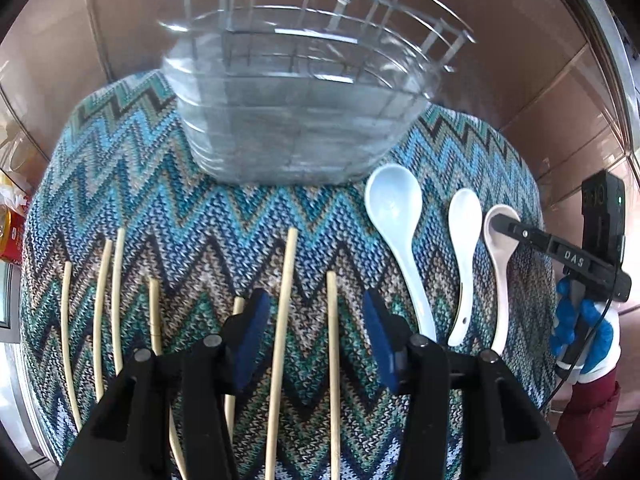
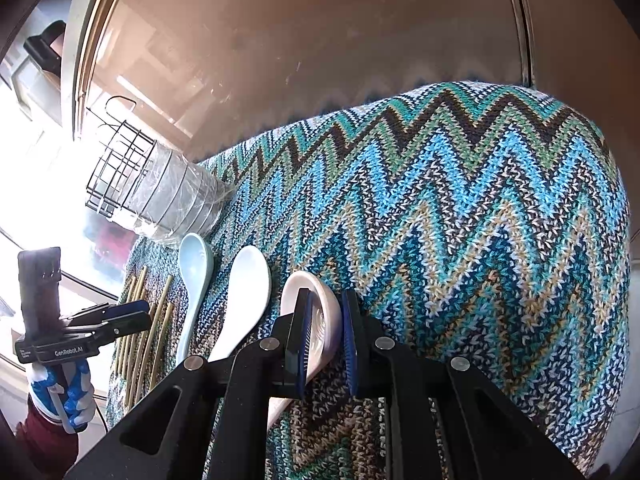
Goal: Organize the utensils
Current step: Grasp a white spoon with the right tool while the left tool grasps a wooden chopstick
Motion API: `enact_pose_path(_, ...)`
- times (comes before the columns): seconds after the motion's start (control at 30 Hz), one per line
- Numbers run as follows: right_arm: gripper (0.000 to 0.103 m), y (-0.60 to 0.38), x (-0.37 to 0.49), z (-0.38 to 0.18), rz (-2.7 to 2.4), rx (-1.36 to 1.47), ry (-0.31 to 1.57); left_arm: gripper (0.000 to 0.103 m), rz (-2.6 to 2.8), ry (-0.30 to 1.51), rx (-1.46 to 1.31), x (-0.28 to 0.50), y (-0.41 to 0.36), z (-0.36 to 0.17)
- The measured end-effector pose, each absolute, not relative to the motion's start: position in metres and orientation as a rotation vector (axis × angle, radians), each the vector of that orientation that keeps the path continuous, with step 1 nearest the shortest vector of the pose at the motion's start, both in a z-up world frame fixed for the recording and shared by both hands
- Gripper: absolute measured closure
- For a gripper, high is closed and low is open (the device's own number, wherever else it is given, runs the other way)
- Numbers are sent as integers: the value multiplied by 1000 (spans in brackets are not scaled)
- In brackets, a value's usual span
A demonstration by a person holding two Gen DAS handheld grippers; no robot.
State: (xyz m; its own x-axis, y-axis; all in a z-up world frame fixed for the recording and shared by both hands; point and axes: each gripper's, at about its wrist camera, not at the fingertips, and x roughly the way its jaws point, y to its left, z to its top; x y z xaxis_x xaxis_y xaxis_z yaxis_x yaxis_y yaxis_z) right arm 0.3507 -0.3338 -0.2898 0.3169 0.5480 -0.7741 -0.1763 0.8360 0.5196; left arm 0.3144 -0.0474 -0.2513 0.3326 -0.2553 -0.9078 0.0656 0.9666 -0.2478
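Several bamboo chopsticks (image 1: 282,320) lie side by side on the zigzag knit cloth (image 1: 248,220). My left gripper (image 1: 314,312) is open just above them, with two chopsticks between its blue pads. Three ceramic spoons lie to the right: a pale blue spoon (image 1: 394,208), a white spoon (image 1: 464,220) and a pinkish-white spoon (image 1: 500,256). My right gripper (image 2: 326,320) straddles the bowl of the pinkish-white spoon (image 2: 324,320), one finger inside the bowl and one outside its rim, narrowly open. The right gripper also shows in the left wrist view (image 1: 520,232).
A wire utensil basket (image 1: 296,92) wrapped in clear plastic stands at the back of the cloth, also in the right wrist view (image 2: 140,184). A brown glossy wall (image 2: 304,48) rises behind. A red and yellow packet (image 1: 10,232) sits at the far left edge.
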Motion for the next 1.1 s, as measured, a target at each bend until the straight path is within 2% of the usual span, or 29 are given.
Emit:
enact_pose_path(0.13,87,-337,355,-287,495,362,1156,58,-195,1229,-197,322,-35,-254)
enact_pose_path(0.3,89,-327,357,-285,500,343,1163,73,-224,1269,-190,330,-43,-264)
enact_pose_path(0.5,89,-316,364,-286,511,327,1182,79,-226,1299,-168,342,-59,-278)
enact_pose_path(0.7,91,-315,367,-291,531,339,1180,97,-224,1300,-172,340,-48,-280)
enact_pose_path(1.1,91,-308,329,-254,462,269,1091,98,-244,1196,-244,310,-10,-263)
